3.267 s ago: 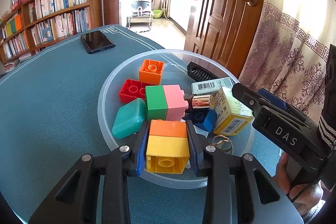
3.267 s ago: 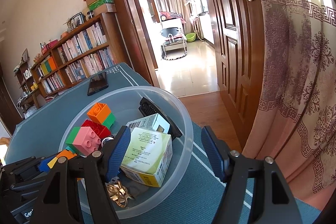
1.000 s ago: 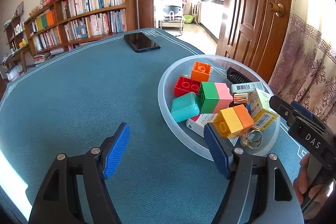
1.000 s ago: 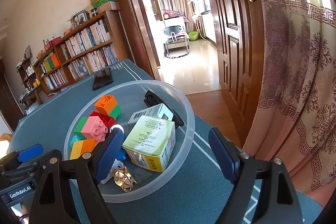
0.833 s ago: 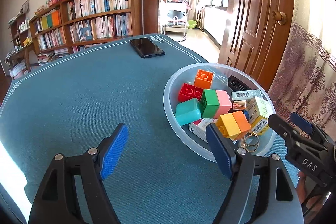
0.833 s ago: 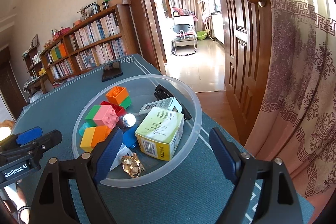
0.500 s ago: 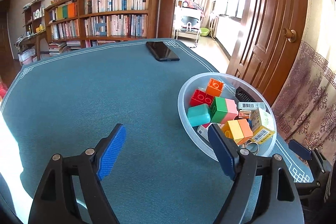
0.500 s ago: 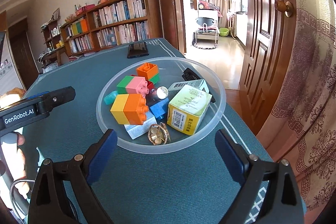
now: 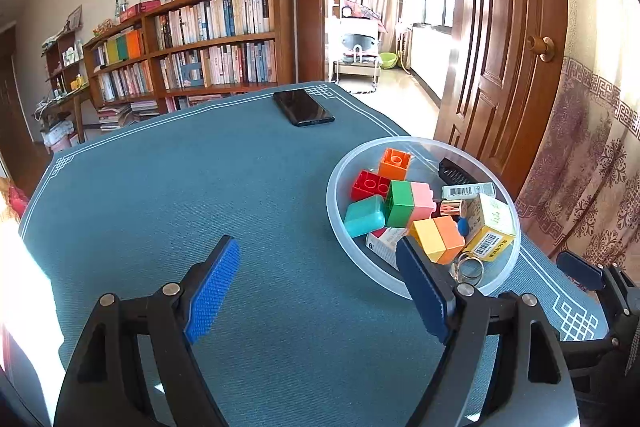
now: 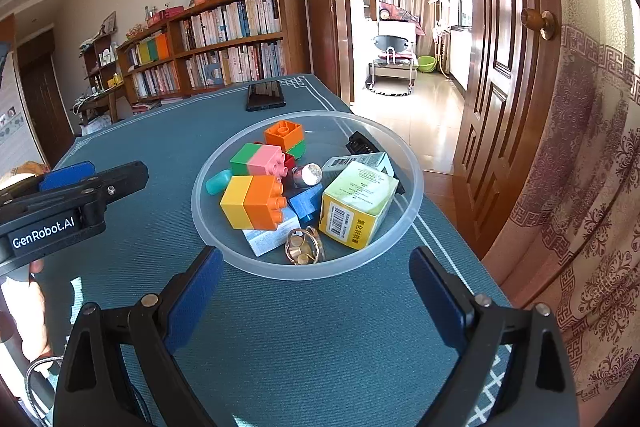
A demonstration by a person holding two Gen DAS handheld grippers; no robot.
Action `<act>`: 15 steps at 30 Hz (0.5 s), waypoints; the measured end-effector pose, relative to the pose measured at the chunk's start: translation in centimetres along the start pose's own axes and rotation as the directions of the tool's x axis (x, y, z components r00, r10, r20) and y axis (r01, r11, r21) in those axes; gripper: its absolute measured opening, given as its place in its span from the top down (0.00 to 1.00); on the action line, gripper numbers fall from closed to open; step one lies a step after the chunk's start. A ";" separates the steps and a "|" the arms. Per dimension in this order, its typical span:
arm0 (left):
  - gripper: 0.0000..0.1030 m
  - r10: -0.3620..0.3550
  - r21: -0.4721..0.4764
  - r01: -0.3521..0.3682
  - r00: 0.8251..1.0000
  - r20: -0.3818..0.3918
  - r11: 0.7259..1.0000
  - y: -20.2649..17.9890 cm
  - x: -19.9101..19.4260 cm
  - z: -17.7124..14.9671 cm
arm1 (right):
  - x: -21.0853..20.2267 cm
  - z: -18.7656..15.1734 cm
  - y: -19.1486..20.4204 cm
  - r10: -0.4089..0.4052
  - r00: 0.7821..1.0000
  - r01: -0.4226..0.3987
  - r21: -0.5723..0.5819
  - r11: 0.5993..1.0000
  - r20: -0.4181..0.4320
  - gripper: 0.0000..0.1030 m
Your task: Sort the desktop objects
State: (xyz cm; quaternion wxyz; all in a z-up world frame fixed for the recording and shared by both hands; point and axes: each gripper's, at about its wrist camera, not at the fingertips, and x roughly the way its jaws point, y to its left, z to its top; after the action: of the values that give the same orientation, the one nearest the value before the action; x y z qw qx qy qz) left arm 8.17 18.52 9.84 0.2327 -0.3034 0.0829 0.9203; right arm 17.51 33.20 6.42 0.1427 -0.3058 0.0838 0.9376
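Observation:
A clear plastic bowl on the teal table mat holds several toy bricks, small boxes, a black comb and gold rings. A yellow-orange brick lies on top near the bowl's front. A green-pink brick and a yellow-green box lie beside it. My left gripper is open and empty, held above the mat left of the bowl. My right gripper is open and empty, just in front of the bowl.
A black phone lies at the table's far edge. A bookcase stands behind the table. A wooden door and a patterned curtain are at the right. The left gripper's body shows at the left.
My left gripper let go of the yellow-orange brick into the bowl, opened and pulled back to the left. My right gripper drew back from over the bowl to in front of it.

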 end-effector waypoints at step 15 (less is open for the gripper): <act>0.04 -0.094 -0.005 0.094 0.996 -0.009 0.996 -1.5 -0.1 0.2 | 0.4 -0.5 -1.2 -0.013 1.000 0.013 0.031 0.999 -0.012 0.07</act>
State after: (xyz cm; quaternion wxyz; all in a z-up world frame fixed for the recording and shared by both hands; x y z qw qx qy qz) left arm 8.88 19.90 10.06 0.2744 -0.3118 0.0674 0.9072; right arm 17.87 34.28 5.69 0.1531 -0.3094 0.0971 0.9335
